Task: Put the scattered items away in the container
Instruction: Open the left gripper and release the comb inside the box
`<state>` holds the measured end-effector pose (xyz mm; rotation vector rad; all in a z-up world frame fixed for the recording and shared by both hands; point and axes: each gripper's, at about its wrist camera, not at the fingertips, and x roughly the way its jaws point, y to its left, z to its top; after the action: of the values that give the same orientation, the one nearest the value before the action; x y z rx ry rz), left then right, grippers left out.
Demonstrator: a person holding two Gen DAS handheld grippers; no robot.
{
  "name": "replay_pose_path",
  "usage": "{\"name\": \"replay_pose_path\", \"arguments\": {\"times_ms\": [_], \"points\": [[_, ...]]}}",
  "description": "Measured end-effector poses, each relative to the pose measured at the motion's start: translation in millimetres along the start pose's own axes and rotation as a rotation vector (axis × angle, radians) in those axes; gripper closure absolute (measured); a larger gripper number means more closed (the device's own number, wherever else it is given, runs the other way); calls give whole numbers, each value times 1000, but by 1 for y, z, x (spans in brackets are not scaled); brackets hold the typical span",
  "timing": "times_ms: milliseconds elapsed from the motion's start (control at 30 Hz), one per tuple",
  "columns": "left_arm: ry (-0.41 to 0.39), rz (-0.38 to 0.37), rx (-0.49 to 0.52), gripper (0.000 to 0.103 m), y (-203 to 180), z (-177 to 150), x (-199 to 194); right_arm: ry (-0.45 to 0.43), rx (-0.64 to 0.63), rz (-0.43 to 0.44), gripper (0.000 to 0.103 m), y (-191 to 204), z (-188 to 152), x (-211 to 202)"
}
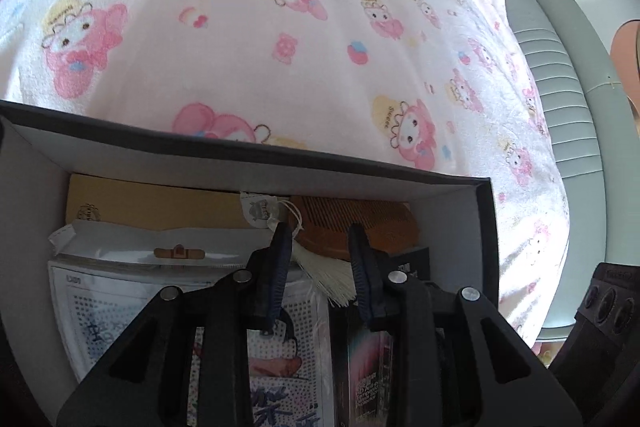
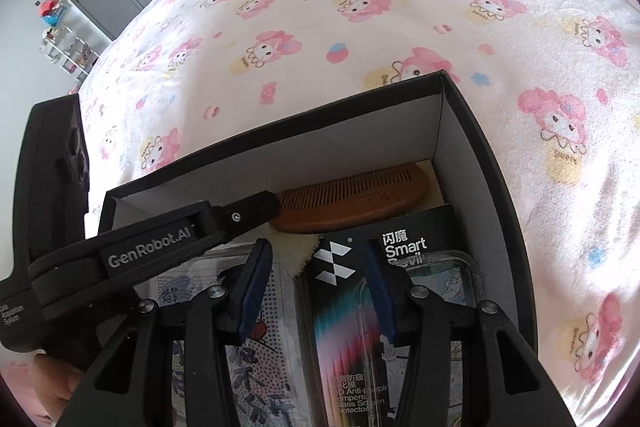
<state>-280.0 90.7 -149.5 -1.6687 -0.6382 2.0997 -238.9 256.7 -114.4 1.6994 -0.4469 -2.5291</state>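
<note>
A black cardboard box with a white lining is set on a bed covered by a pink blanket printed with cartoon rabbits. Inside the box, a brown wooden comb with a cream tassel is laid against the far wall, with a flat tan cardboard box to its left. A clear plastic packet holding a dotted printed sheet is seen on the near left, and a black screen-protector pack marked "Smart Devil" on the near right.

The left gripper is held over the box with its fingers parted, nothing between them, its tips just above the comb's tassel. The right gripper is likewise spread wide and empty, poised above the screen-protector pack. A grey padded bed frame is visible at the right.
</note>
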Motion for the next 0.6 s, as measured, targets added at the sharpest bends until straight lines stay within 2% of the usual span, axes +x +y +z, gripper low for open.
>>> {"name": "replay_pose_path", "arguments": {"times_ms": [167, 400, 600], "points": [[-68, -12, 53, 75, -9, -8, -38, -52, -19, -3, 60, 11, -7, -25], [-201, 74, 140, 73, -18, -27, -88, -117, -63, -5, 59, 29, -19, -54], [-308, 91, 173, 73, -18, -48, -136, -188, -94, 10, 59, 40, -27, -85]]}}
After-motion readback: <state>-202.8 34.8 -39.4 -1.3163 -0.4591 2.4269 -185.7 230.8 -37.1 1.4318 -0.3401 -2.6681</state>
